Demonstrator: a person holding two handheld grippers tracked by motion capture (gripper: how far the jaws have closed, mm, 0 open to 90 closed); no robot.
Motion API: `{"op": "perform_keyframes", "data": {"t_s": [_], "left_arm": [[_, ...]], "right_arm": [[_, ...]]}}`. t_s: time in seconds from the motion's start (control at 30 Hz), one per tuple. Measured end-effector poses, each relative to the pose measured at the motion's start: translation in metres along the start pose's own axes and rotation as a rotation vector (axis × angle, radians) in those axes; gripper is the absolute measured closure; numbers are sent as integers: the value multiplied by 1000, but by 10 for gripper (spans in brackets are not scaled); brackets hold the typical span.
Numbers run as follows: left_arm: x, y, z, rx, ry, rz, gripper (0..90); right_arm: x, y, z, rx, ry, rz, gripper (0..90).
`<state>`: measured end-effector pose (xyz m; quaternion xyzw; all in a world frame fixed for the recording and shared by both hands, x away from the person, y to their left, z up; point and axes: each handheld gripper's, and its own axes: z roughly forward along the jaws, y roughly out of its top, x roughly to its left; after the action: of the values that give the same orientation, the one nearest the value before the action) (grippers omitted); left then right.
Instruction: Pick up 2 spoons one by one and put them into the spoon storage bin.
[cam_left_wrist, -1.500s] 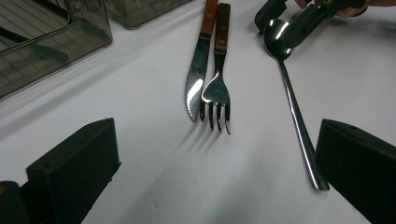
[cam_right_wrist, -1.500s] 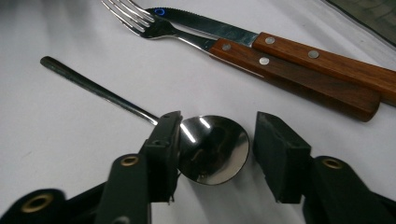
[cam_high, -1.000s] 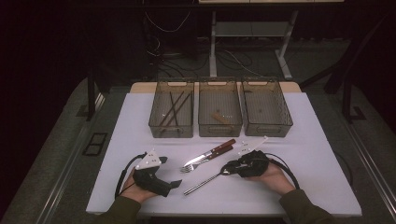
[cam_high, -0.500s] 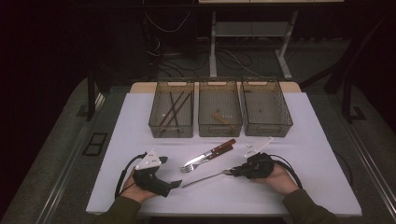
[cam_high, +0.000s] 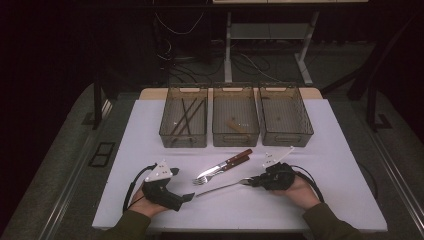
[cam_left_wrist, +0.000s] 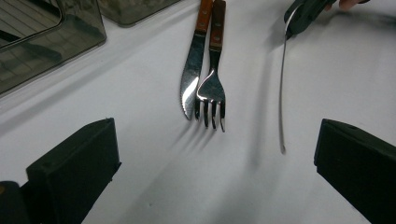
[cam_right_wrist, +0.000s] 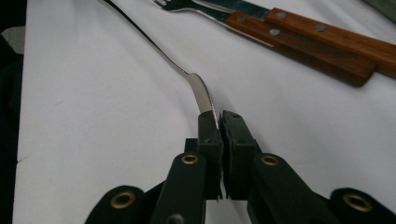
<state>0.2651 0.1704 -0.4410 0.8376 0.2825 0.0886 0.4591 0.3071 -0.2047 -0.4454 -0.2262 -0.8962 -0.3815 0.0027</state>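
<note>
Right tool (cam_high: 254, 182) clenched on the wide end of a long metal utensil (cam_high: 220, 188); its thin handle runs out ahead of the jaws, tip hanging above the surface (cam_high: 300, 205). Judged light, rigid, slick; held at one end it may pivot, so a grip nearer mid-shaft would be steadier. Left tool (cam_high: 186, 198) released, jaws wide. Beyond the right tool: left bin (cam_high: 184, 136) holds dark sticks, middle bin (cam_high: 236, 136) a wooden piece, right bin (cam_high: 285, 134) contents unclear.
</note>
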Motion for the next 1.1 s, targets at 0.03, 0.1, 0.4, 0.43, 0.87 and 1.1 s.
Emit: {"op": "perform_keyframes", "data": {"t_s": [0.03, 0.1, 0.4, 0.43, 0.87, 1.1], "left_arm": [[0, 0, 0, 0, 2, 2, 0], [0, 0, 0, -1, 2, 4, 0], [0, 0, -1, -6, 5, 7, 0], [0, 0, -1, -6, 5, 7, 0], [-1, 0, -1, -7, 5, 7, 0], [0, 0, -1, -9, 6, 8, 0]], "right_arm": [[0, 0, -1, -5, -9, 5, 870], [-1, 0, -4, -11, -20, 15, 870], [-4, 0, -14, -47, -76, 75, 870], [-4, 0, -16, -50, -82, 87, 870], [-12, 0, -39, -132, -210, 163, 871], [-16, 2, -52, -167, -269, 202, 871]]}}
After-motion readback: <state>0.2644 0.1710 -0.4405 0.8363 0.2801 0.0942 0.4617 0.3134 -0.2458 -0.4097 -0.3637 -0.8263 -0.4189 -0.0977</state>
